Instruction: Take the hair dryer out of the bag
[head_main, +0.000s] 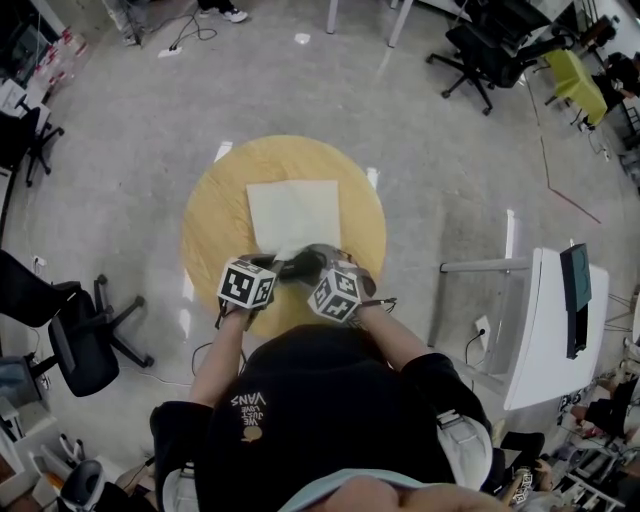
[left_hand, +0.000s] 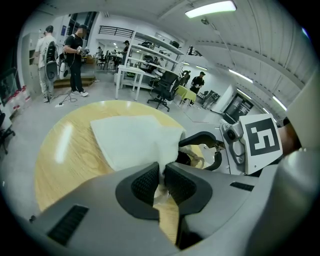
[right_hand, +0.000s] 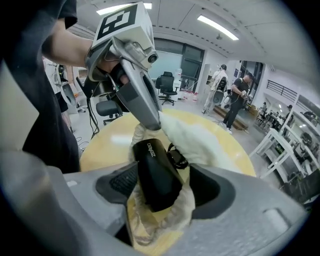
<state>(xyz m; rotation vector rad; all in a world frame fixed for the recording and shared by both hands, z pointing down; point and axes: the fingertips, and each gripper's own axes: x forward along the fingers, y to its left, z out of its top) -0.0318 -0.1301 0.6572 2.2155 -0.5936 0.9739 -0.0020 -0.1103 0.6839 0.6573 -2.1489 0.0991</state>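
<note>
Hair dryer (right_hand: 152, 165) is half bared, not yet out: bag (left_hand: 135, 137) is pinched tight by left gripper (left_hand: 161, 182), right gripper (right_hand: 162, 185) is held wide open around it, ungripped.

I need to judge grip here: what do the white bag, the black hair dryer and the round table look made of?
The bag looks like soft white cloth, matte; it bunches and folds. The hair dryer is probably hard plastic: black, smooth, faint sheen. The table is wood or wood-look laminate: pale grain, glossy light reflections.
</note>
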